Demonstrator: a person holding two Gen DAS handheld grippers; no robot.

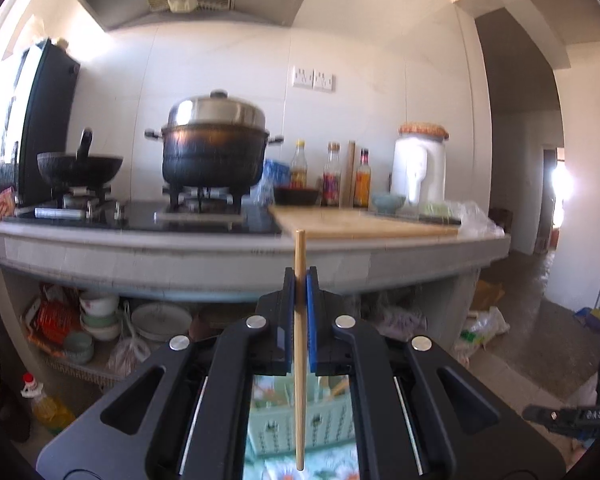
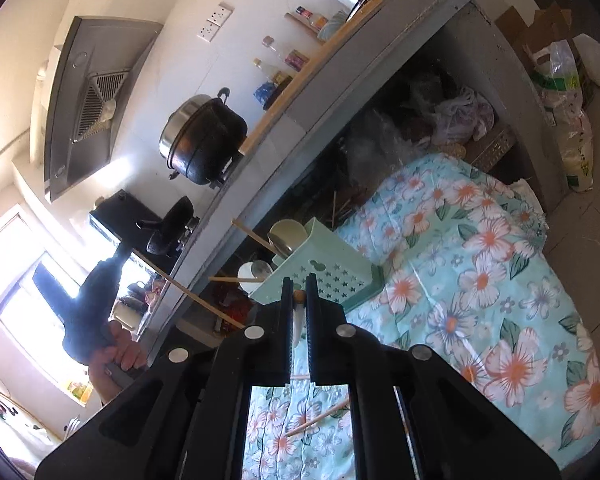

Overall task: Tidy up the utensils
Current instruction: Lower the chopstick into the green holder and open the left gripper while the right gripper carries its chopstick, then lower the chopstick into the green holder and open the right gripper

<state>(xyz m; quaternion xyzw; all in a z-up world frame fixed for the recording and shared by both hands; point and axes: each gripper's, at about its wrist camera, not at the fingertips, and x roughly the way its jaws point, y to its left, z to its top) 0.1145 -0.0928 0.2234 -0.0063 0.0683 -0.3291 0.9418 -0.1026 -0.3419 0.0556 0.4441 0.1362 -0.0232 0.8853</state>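
Observation:
My left gripper (image 1: 300, 278) is shut on a wooden chopstick (image 1: 299, 248), which stands upright between the blue pads and runs from above the tips down past the arms. Under it show the green utensil holder (image 1: 284, 416) and the floral cloth (image 1: 324, 464). In the right wrist view my right gripper (image 2: 299, 285) is shut on a thin white utensil (image 2: 297, 322) with a brown tip, just in front of the green holder (image 2: 328, 276). The holder has spoons (image 2: 288, 232) and chopsticks in it. A loose chopstick (image 2: 316, 420) lies on the cloth. The left gripper (image 2: 120, 258) appears as a dark shape at the left.
The kitchen counter (image 1: 236, 256) ahead carries a stove with a wok (image 1: 80, 168) and a lidded pot (image 1: 216, 148), a cutting board (image 1: 360, 222), bottles and a white jug (image 1: 420, 168). Bowls and plates fill the shelf underneath. Bags lie on the floor at the right (image 2: 568, 96).

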